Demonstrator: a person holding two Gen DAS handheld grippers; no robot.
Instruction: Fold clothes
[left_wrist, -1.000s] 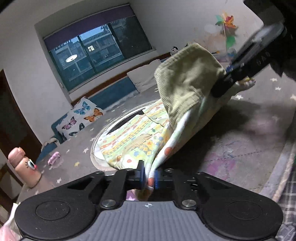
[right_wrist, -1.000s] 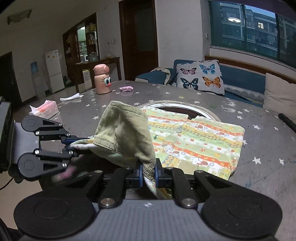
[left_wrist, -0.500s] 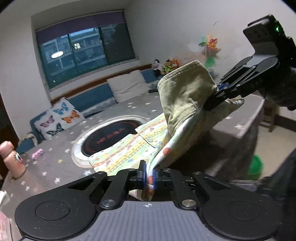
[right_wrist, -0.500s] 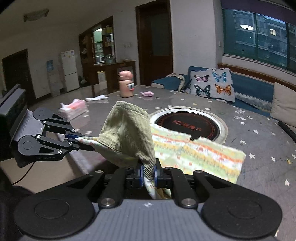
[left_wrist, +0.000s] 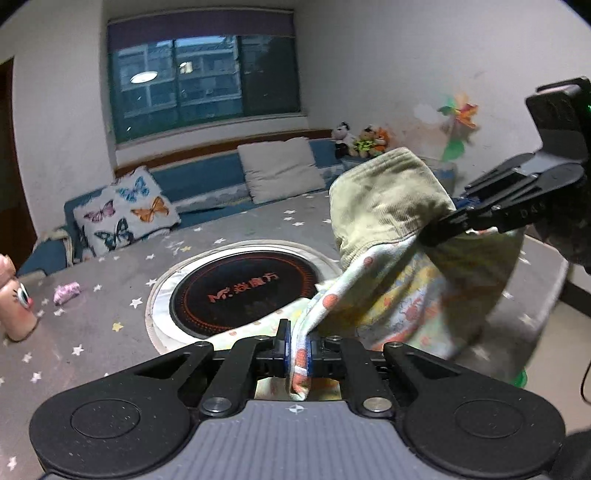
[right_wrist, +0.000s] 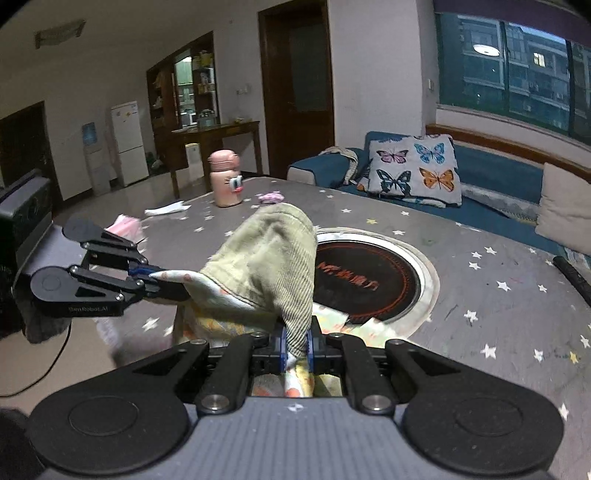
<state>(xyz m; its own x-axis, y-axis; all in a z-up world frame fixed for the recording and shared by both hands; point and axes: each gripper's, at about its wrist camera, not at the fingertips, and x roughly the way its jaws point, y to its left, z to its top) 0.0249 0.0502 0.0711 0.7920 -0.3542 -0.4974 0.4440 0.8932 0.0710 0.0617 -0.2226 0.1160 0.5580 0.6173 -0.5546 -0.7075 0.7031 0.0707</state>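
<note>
Both grippers, left (left_wrist: 298, 349) and right (right_wrist: 296, 345), are pinching the garment (left_wrist: 391, 236), holding it above the table (right_wrist: 498, 295). Soft, light cloth is sagging; edge grips suit it.

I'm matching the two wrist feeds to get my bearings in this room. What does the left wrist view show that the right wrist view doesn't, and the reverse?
Only the left wrist view shows the plush toys on the bench and the pinwheel on the wall. Only the right wrist view shows the white fridge, the dark door and the tissue pack. Both show the garment, clamped by the left gripper and the right gripper, the round cooktop, the butterfly pillow and the pink bottle.
</note>
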